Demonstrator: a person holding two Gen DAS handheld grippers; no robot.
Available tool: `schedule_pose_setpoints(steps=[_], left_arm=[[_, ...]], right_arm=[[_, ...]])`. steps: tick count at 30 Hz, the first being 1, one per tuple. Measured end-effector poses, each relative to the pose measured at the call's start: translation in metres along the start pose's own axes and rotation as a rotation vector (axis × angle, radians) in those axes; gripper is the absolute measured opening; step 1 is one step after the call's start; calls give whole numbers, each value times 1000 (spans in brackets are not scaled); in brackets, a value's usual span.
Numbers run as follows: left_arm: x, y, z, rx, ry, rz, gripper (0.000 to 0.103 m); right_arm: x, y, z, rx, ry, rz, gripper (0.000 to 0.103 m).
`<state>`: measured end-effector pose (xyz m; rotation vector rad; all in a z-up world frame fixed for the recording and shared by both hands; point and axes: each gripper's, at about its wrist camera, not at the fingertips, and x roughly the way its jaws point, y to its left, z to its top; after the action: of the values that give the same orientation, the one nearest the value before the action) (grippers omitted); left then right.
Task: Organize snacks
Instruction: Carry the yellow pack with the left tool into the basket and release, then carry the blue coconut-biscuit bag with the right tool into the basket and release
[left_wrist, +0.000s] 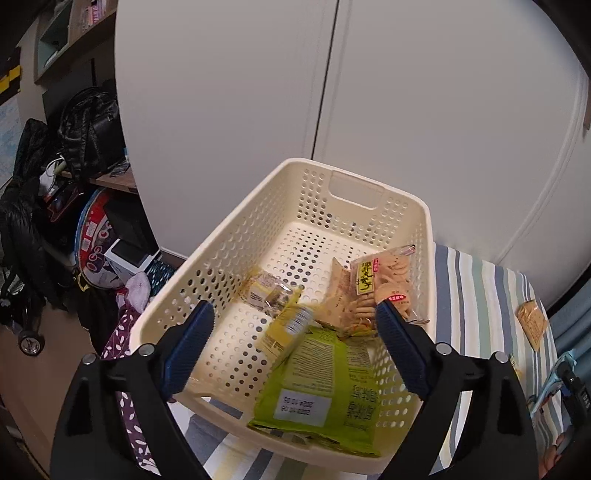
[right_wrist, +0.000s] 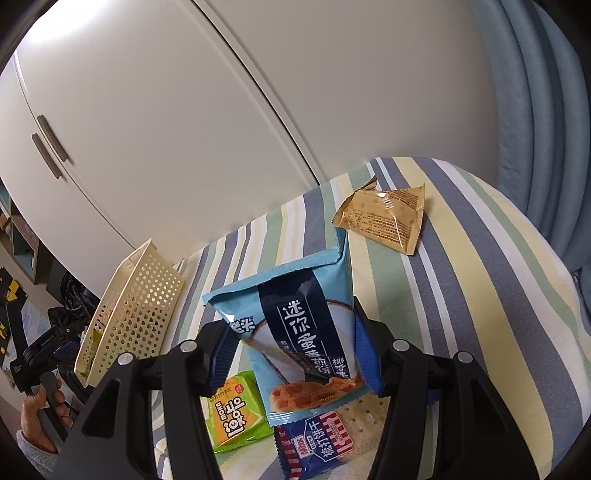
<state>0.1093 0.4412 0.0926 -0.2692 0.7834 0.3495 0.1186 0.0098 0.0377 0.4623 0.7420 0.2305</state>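
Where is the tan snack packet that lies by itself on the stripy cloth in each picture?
Left wrist view: the tan packet lies far right on the striped cloth, outside the basket.
Right wrist view: upper middle, beyond the blue packet.
Shared landmark: the cream basket.

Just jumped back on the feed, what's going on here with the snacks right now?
A person is sorting snack packs into a cream basket on a striped cloth. The left tool hangs open over the basket, with a small yellow pack blurred beneath it above a green bag. The right tool is shut on a blue waffle pack. A tan packet, a green pack and a cracker pack lie on the cloth.
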Motion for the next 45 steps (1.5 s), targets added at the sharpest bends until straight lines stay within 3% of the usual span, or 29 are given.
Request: schedule_pose_setpoints(steps=[7, 15, 27, 34, 45], left_arm=[[-19, -1, -19, -62, -113, 52, 97], [-36, -30, -46, -11, -238, 92, 100], [-54, -16, -56, -55, -309, 148, 100], [-56, 13, -53, -136, -306, 200, 100], [-73, 42, -48, -219, -369, 277, 100]], right_arm=[[-1, 1, 0, -12, -10, 20, 56], [-7, 3, -1, -36, -31, 47, 56], [-20, 26, -4, -66, -26, 141, 56], [-15, 92, 2, -136, 31, 257, 56], [31, 248, -7, -283, 146, 445, 56]])
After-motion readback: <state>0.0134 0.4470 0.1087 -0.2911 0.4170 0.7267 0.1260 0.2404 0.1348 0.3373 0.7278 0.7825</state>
